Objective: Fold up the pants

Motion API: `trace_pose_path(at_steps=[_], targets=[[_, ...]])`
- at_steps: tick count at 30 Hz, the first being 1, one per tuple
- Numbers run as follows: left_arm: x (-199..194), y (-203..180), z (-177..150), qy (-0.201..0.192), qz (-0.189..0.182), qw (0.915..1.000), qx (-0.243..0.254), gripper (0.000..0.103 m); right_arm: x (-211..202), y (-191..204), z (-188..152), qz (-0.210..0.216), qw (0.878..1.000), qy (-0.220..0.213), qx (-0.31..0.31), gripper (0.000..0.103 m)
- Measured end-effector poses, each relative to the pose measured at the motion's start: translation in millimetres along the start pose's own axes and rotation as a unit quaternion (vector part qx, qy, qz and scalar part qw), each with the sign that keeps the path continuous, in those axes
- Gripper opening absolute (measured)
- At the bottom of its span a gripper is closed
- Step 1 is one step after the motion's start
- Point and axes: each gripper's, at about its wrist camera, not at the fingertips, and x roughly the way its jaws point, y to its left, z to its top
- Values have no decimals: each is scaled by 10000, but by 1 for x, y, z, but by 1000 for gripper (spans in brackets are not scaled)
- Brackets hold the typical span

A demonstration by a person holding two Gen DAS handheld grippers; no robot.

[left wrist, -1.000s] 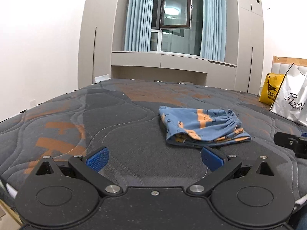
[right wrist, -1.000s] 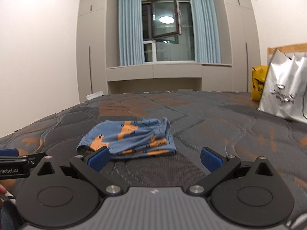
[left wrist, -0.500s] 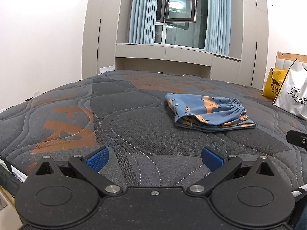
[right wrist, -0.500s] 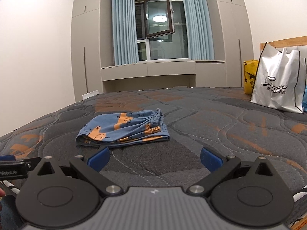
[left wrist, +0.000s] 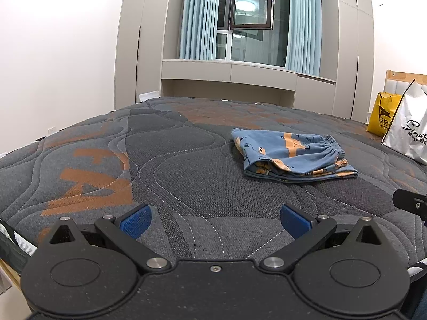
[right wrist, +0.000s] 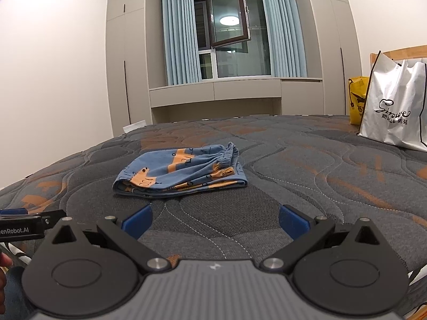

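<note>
The blue and orange patterned pants [left wrist: 291, 157] lie folded in a compact stack on the dark quilted mattress [left wrist: 186, 176], elastic waistband to the right. They also show in the right wrist view [right wrist: 181, 173]. My left gripper [left wrist: 214, 221] is open and empty, near the mattress's front edge, well short of the pants. My right gripper [right wrist: 214, 222] is open and empty, also short of the pants. Each gripper's tip shows at the edge of the other's view.
A white shopping bag [right wrist: 395, 109] and a yellow bag [left wrist: 381, 117] stand on the mattress at the far right by the wooden headboard. Wardrobes, a window with blue curtains and a ledge are beyond the far edge.
Both grippers have pulled back and away from the folded pants, which now lie farther off. Both stay open and empty. The pants have not moved.
</note>
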Motion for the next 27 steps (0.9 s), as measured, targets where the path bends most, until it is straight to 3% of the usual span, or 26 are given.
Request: trace_pose_path(at_steps=[27], targets=[[1,-3,-1,26,10,10000,22,103,2,-2,-2,15,10000,35,54,103]])
